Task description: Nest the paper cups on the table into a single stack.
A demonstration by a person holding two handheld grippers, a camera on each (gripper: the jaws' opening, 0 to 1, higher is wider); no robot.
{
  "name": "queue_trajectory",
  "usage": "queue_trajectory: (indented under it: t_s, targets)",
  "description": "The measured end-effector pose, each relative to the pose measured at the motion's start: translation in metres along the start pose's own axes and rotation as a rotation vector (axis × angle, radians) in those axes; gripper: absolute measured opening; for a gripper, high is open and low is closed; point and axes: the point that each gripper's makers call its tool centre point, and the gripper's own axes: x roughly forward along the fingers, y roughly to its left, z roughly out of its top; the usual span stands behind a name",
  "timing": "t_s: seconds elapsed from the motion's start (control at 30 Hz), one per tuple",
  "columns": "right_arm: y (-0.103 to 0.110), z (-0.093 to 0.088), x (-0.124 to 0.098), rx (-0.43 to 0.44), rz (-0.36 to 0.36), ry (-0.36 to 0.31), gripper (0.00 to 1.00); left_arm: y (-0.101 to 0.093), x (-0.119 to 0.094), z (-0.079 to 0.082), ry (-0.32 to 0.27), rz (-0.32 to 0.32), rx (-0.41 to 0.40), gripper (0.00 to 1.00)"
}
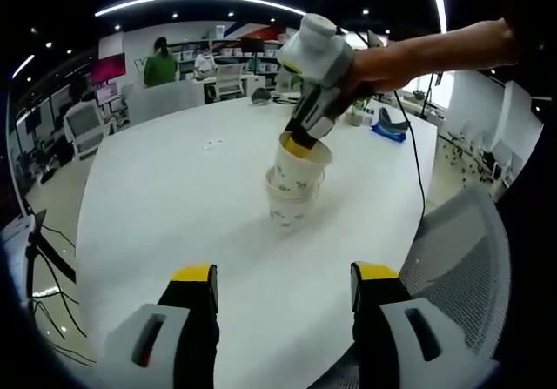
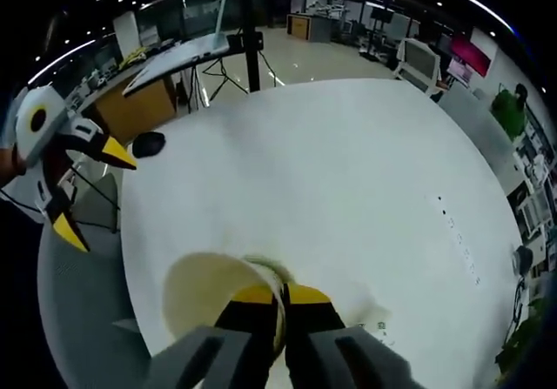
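Over on the round white table (image 1: 174,197) the paper cups (image 1: 294,184) stand upright, mouths up, one sitting partway inside the other; the upper cup (image 1: 302,164) leans a little off the lower cup's (image 1: 289,208) axis. In the left gripper view the right gripper (image 1: 300,138) comes down from above in a person's hand (image 1: 383,63), its yellow-tipped jaws pinched on the upper cup's rim. The right gripper view agrees: one jaw inside, one outside the wall. The left gripper (image 1: 283,285) hangs back near the table's edge, jaws spread wide and holding nothing. A grey mesh chair (image 1: 461,267) sits just beside the table
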Motion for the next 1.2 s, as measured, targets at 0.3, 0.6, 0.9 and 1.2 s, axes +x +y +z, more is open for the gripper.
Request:
queue_trajectory:
  t_s: [0.3,0.6,0.9,1.2]
  targets:
    - [-0.0013,-0.0009,0.0036,-0.007,-0.005,0.004,0.00,0.0034,-0.0006,-0.0020,0.001,0.004,-0.005,0.61]
    - [-0.0038,0.0007,0.0046,-0.012,-0.011,0.000,0.02,0.0028,-0.0001,-0.0025,0.003,0.004,-0.003,0.61]
    - [-0.0059,-0.0028,0.0049,-0.011,-0.020,-0.002,0.04,0.0002,-0.0021,-0.0014,0.006,0.005,0.003,0.61]
    - [-0.0063,-0.0005,-0.0014,-0.011,-0.029,-0.017,0.05,-0.0011,-0.0021,0.0011,0.005,0.004,0.011,0.61]
